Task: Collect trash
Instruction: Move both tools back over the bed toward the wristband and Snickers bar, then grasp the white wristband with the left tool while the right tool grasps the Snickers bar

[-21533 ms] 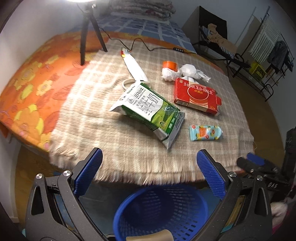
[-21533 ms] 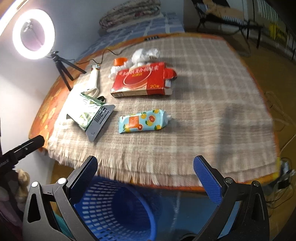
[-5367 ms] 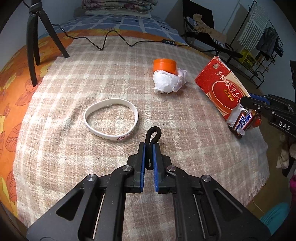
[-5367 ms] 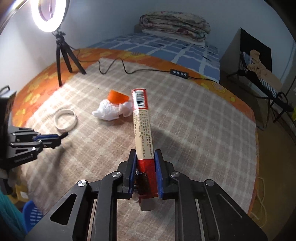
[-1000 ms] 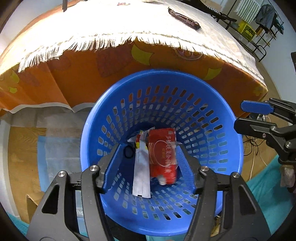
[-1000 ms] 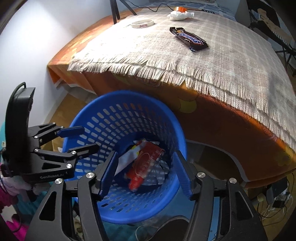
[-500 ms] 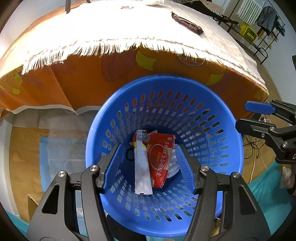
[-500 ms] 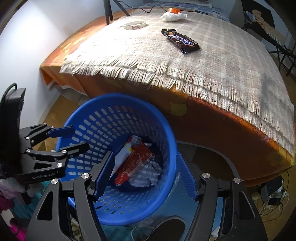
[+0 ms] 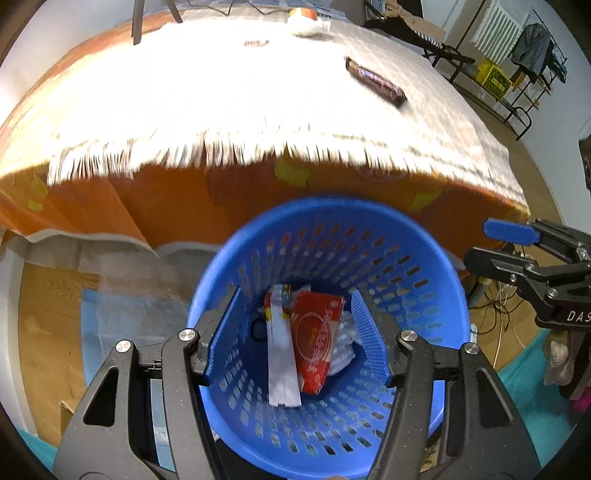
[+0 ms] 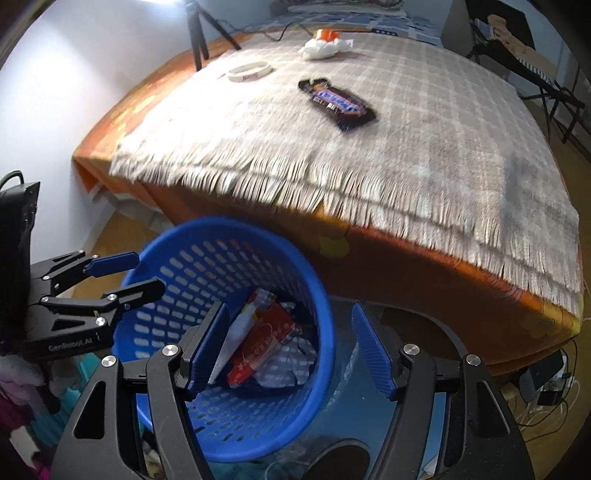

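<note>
Both grippers hung over the blue basket [image 9: 439, 258], which stood on the floor just beside the near, fringed edge of the bed [image 10: 424, 280]. The left gripper [image 9: 297, 334] had its jaws spread wide with nothing between them; seen from the right wrist view it [image 10: 138, 273] sat at the basket's left rim. The right gripper [image 10: 291, 350] was likewise parted and empty, its blue pads framing the basket's right wall; in the left wrist view it [image 9: 498, 243] appeared beyond the basket's right rim.

Inside the basket lay the collected trash: a red box [image 9: 317, 341] tilted against a long white wrapper [image 9: 280, 354], with crumpled white paper [image 9: 343, 350] beside the box toward the right wall and a small black loop [image 9: 256, 328] on the left of the floor. The right wrist view showed the same red box [image 10: 264, 343] and white wrapper [image 10: 240, 332].

On the checked blanket [image 10: 443, 122] that covered the bed remained a dark candy bar [image 10: 336, 103] near the middle, a white wristband [image 10: 249, 72] toward the far left edge, and a crumpled white tissue [image 10: 325, 46] touching an orange cap [image 10: 325, 34] at the far edge. A tripod [image 10: 201, 27] stood at the far left corner.
</note>
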`<action>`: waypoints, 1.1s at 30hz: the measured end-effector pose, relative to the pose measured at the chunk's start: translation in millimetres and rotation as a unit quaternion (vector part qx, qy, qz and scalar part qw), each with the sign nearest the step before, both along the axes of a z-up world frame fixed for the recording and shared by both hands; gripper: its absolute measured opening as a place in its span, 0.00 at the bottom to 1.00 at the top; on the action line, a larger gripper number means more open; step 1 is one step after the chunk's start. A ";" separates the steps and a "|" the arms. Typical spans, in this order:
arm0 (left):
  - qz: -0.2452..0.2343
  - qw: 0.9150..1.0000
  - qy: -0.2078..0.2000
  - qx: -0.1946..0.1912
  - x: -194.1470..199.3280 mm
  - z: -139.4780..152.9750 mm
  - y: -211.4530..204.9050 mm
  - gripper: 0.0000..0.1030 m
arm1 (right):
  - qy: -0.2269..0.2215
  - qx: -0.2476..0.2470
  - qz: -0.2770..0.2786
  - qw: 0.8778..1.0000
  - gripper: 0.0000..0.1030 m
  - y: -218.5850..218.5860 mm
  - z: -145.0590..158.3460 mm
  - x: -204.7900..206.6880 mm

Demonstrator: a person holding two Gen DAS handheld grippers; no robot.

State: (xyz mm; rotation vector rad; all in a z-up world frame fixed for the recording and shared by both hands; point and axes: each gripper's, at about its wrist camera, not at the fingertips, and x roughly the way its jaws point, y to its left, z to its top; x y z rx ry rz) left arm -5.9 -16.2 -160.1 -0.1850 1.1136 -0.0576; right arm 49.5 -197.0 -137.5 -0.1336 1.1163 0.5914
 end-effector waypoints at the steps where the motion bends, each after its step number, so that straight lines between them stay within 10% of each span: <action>1: 0.000 1.000 -0.002 0.000 4.9 3.2 2.2 0.60 | -0.002 0.003 -0.002 1.000 0.66 -1.1 2.2 3.4; 13: 0.006 0.999 -0.050 0.017 89.1 50.9 33.9 0.73 | -0.092 0.013 0.029 0.995 0.73 10.8 34.5 58.5; 33: 0.042 0.998 -0.030 0.028 241.5 35.5 79.8 0.74 | -0.056 -0.006 0.056 0.997 0.75 44.4 13.5 142.1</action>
